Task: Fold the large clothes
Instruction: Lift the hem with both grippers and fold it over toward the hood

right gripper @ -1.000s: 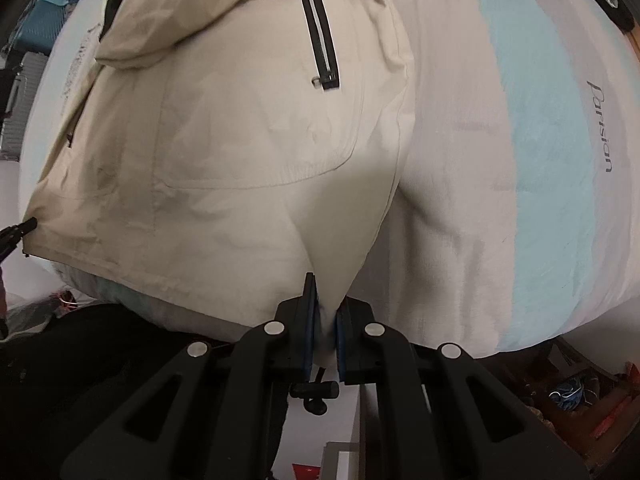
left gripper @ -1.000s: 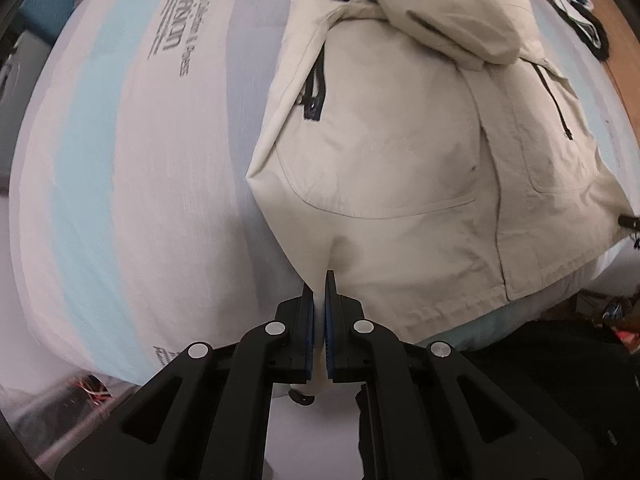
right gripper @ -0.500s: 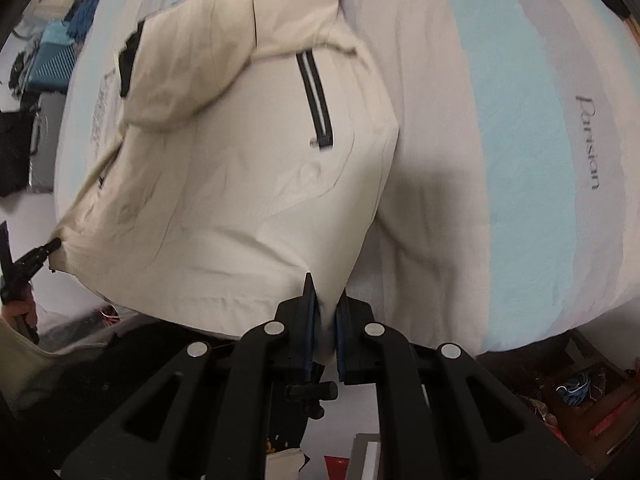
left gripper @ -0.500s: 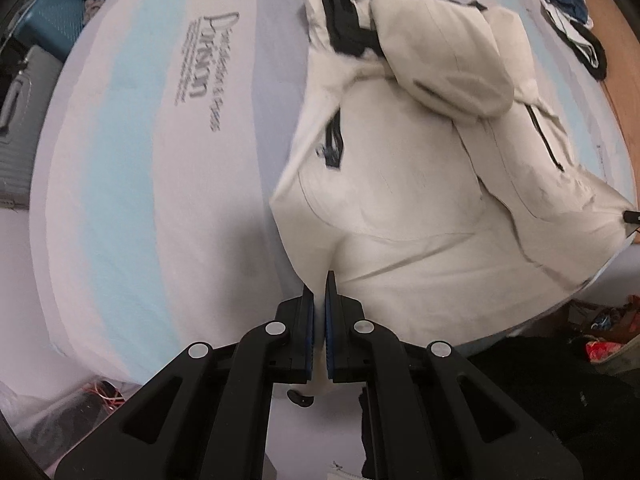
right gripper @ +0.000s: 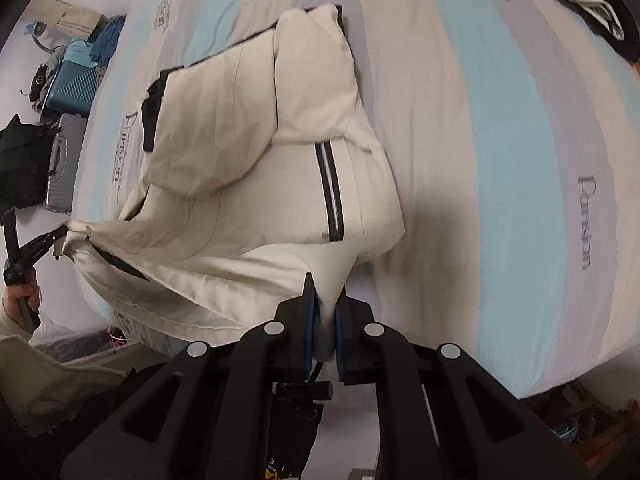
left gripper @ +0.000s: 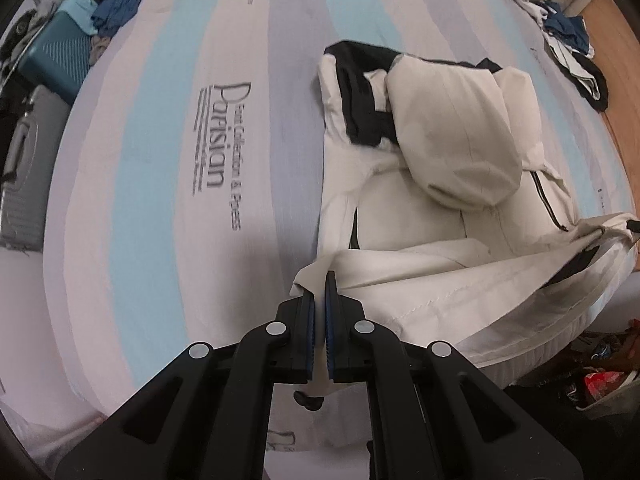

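Observation:
A cream hooded jacket point(left gripper: 440, 208) with black trim and zipped pockets lies on the striped bed; it also shows in the right wrist view point(right gripper: 248, 168). My left gripper point(left gripper: 319, 292) is shut on the jacket's bottom hem at its left corner. My right gripper point(right gripper: 325, 296) is shut on the hem at the right corner. Both hold the hem lifted above the bed, stretched between them. The hood point(left gripper: 456, 140) is folded over the chest. The left gripper also shows far left in the right wrist view point(right gripper: 60, 236).
The bed point(left gripper: 168, 168) has blue, grey and white stripes with printed lettering. A teal suitcase point(left gripper: 56, 56) and clothes stand off the far left corner. Dark clothes point(left gripper: 572, 48) lie at the far right. Clutter point(left gripper: 600, 372) sits on the floor by the near edge.
Both grippers have risen and pulled back with the hem, lifting the jacket's lower part off the bed. More of the bed and the whole jacket now show.

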Action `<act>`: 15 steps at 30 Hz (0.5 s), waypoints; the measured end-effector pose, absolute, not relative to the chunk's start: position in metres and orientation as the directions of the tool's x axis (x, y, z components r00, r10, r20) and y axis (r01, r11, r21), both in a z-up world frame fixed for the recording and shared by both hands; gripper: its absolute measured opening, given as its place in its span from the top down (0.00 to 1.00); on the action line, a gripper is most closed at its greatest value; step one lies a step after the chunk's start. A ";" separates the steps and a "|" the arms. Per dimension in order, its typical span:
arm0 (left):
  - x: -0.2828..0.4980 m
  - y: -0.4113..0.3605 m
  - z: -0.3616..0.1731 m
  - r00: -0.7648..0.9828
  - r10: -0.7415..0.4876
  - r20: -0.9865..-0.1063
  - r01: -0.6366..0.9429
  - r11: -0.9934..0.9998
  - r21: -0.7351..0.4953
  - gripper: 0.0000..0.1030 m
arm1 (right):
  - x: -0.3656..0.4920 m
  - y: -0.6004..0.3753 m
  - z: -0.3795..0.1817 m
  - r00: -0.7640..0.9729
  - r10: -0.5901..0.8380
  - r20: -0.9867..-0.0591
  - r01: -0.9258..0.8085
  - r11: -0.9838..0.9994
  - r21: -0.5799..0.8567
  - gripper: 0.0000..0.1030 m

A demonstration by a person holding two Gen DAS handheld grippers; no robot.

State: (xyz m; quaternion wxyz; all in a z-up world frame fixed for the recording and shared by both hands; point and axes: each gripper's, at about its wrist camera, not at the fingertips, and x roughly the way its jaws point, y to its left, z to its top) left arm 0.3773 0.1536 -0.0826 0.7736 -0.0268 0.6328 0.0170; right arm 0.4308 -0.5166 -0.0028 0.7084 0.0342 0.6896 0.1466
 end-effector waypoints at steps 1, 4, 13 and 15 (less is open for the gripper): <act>0.381 0.154 -0.082 0.202 -0.007 -0.979 -0.057 0.998 -0.019 0.97 | 0.436 -0.516 -0.002 0.013 0.255 -0.967 -0.164 0.954 0.249 0.93; 0.400 0.156 -0.080 0.215 -0.005 -0.977 -0.046 0.999 -0.016 0.97 | 0.455 -0.513 0.002 0.037 0.257 -0.966 -0.179 0.952 0.247 0.93; 0.472 0.162 -0.084 0.277 0.019 -0.961 -0.002 1.000 0.019 0.97 | 0.536 -0.498 0.001 0.102 0.261 -0.960 -0.212 0.949 0.235 0.93; 0.492 0.164 -0.087 0.292 0.029 -0.956 0.011 0.999 0.034 0.97 | 0.553 -0.495 -0.004 0.114 0.264 -0.958 -0.206 0.950 0.237 0.93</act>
